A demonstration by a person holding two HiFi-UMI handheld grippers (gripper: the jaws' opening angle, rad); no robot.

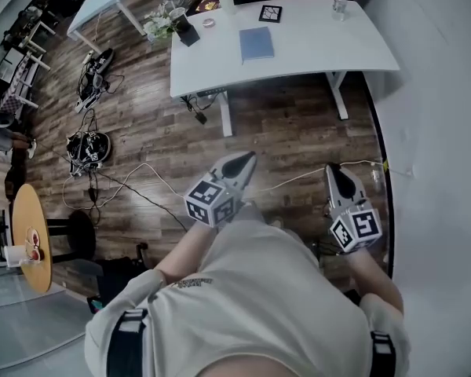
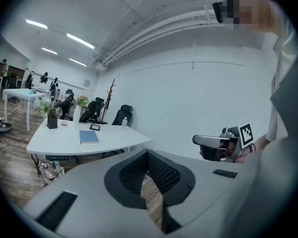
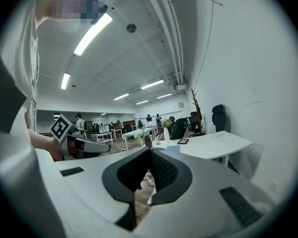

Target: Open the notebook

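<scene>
Two claws, both pressed together w/ nothing between the pads. Left claw [image 1: 237, 163] and right claw [image 1: 337, 173] are held out in front of the person's torso, side by side, pointing roughly level toward the white curved-edge surface [image 1: 314, 42] across the room.

Step in hand, as I read it: approach only, task proper not begun. The thin rectangular blue notebook [image 1: 256, 44] lies flat and closed near the middle of that surface, cover up, nothing resting on it.

Rel. to the claws: the notebook is well apart from both, beyond a stretch of wood-plank floor [image 1: 282, 132] w/ pale cables running across it. In head view it sits about straight ahead of the left claw and off to the left of the right one. In the right gripper view it shows small, just above and right of the closed tips. In the left gripper view it's off to the left of the tips.

Nearby on the surface: small black square frame [image 1: 270, 13] just behind the notebook, clear bottle [image 1: 339, 5] toward the far right corner.

Next move prob. calls for walking up, bringing both claws over the surface, then spreading one to catch the cover's free edge while the other pins the book. Which side is the spine I can't tell from here. A thin book on a smooth top may slide, so pinning matters.
</scene>
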